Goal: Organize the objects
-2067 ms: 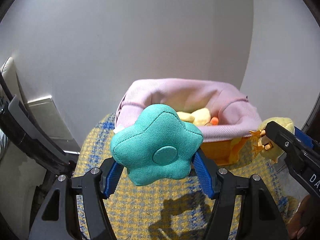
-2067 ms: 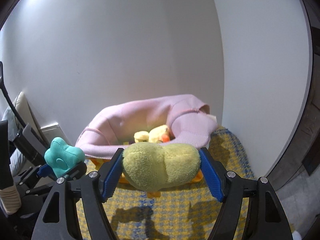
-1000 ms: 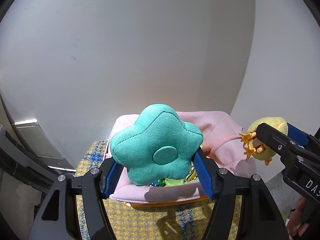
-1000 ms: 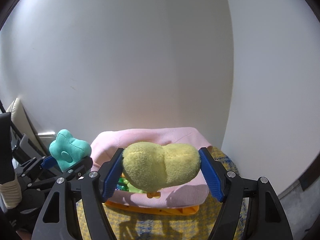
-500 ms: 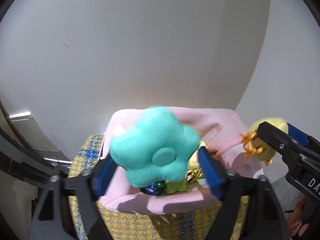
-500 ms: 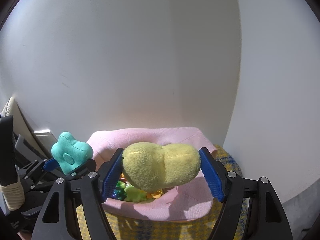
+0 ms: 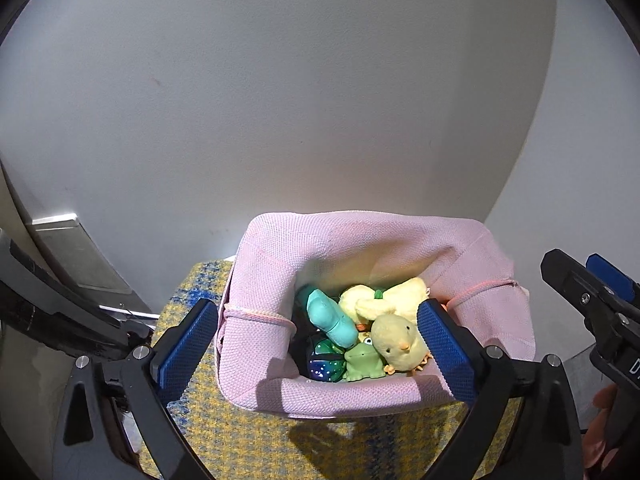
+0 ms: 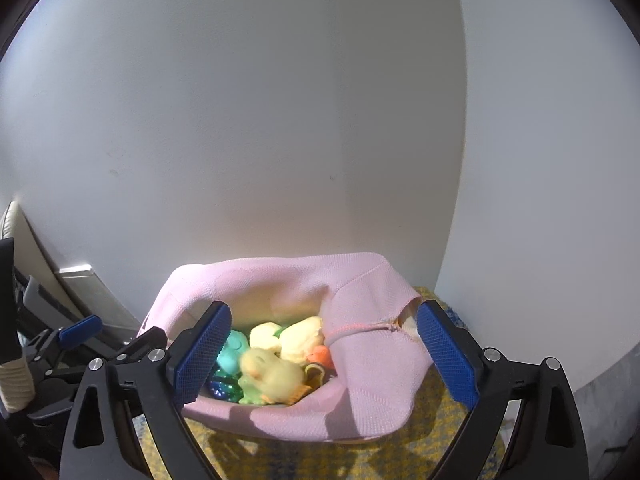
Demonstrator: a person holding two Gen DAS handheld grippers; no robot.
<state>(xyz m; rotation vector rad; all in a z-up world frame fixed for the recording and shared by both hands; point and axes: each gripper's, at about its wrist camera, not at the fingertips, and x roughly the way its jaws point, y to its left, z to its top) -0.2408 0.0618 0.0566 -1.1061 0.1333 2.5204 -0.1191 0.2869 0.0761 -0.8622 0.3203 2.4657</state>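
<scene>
A pink fabric-lined basket (image 7: 256,364) (image 8: 368,392) stands on a yellow and blue checked cloth (image 7: 224,436). Inside lie the teal flower plush (image 7: 331,318) (image 8: 231,350), the yellow chick plush (image 7: 398,344) (image 8: 272,376), a green frog (image 7: 362,362), a dark speckled ball (image 7: 325,362) and other yellow plush toys (image 8: 300,338). My left gripper (image 7: 318,348) is open and empty above the basket's front. My right gripper (image 8: 324,354) is open and empty above the basket; its black finger (image 7: 592,304) shows at the left view's right edge.
A white wall (image 7: 300,100) rises right behind the basket, with a corner to the right (image 8: 456,160). A grey metal fixture (image 7: 76,256) stands at the left. An orange toy (image 8: 320,356) lies among the plush.
Both grippers opened. The teal flower dropped from the left gripper and the yellow chick from the right gripper; both now lie in the basket.
</scene>
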